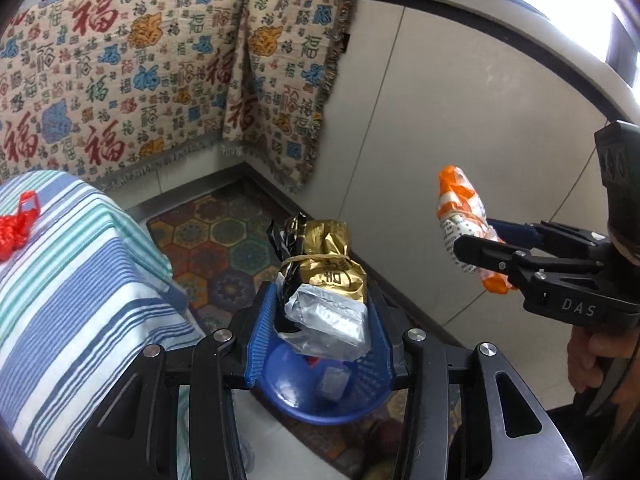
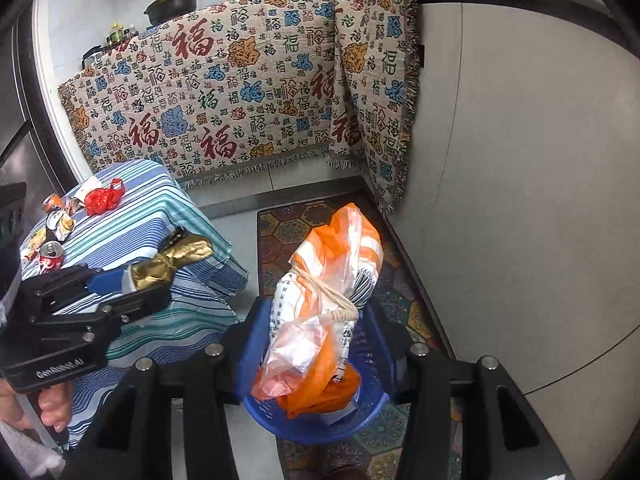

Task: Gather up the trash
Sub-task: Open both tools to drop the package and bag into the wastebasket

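Gold foil packet (image 1: 328, 264), bound with a rubber band, held between the blue pads of the left gripper (image 1: 320, 316), jaws closed on it. Orange-and-white plastic bag (image 2: 332, 304), tied with string, clamped likewise in the right gripper (image 2: 320, 344). Directly below both sets of fingers sits a blue basket (image 1: 288, 392) on a patterned mat (image 1: 224, 244). Left of the grippers, a striped tablecloth (image 2: 160, 208) carries a red bag (image 2: 102, 198) and a crushed can (image 2: 51, 254).
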### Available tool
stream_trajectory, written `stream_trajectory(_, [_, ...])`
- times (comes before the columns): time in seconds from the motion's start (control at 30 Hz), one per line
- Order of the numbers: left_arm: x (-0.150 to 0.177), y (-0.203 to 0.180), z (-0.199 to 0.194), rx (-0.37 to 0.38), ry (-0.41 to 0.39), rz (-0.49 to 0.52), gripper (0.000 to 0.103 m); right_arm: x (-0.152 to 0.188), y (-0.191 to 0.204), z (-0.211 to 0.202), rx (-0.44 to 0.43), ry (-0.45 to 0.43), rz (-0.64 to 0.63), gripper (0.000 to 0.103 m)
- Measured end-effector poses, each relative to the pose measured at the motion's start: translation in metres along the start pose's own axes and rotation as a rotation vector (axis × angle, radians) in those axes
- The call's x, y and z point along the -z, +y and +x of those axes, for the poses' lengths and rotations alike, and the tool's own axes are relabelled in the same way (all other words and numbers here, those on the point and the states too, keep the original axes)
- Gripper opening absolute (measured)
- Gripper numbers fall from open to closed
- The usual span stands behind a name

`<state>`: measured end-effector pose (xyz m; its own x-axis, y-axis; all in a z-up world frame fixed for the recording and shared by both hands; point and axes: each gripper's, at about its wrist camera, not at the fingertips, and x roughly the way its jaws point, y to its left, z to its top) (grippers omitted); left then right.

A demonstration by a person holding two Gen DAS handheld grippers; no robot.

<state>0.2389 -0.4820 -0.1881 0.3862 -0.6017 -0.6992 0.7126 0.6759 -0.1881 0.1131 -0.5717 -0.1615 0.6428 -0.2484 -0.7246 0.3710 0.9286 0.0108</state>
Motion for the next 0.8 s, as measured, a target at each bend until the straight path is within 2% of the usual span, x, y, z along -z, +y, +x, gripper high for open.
stream_trajectory(0.4, [-0.005,-0.007,0.039,0.026,0.041,0.027,0.048,-0.002,-0.031,0.02,-0.022,0.011,0.1,0.051])
stream_trajectory(0.43, [-0.004,-0.008,0.042,0.027,0.043,0.034,0.052,-0.003,-0.032,0.022,-0.027,0.009,0.111,0.051])
stream_trajectory(0.47, [-0.002,-0.01,0.044,0.028,0.046,0.043,0.057,-0.004,-0.033,0.023,-0.036,0.008,0.123,0.058])
stream_trajectory(0.5, [-0.001,-0.012,0.046,0.026,0.044,0.05,0.068,-0.004,-0.035,0.023,-0.041,0.005,0.134,0.061])
stream_trajectory(0.53, [0.0,-0.013,0.049,0.023,0.038,0.055,0.073,-0.005,-0.035,0.024,-0.044,0.001,0.141,0.062])
stream_trajectory(0.67, [0.0,-0.011,0.055,0.022,0.042,0.04,0.074,-0.007,-0.036,0.022,-0.03,-0.012,0.151,0.062])
stream_trajectory(0.8, [0.002,-0.004,0.04,0.003,0.024,0.031,0.074,-0.01,-0.034,0.015,-0.019,-0.043,0.141,0.062])
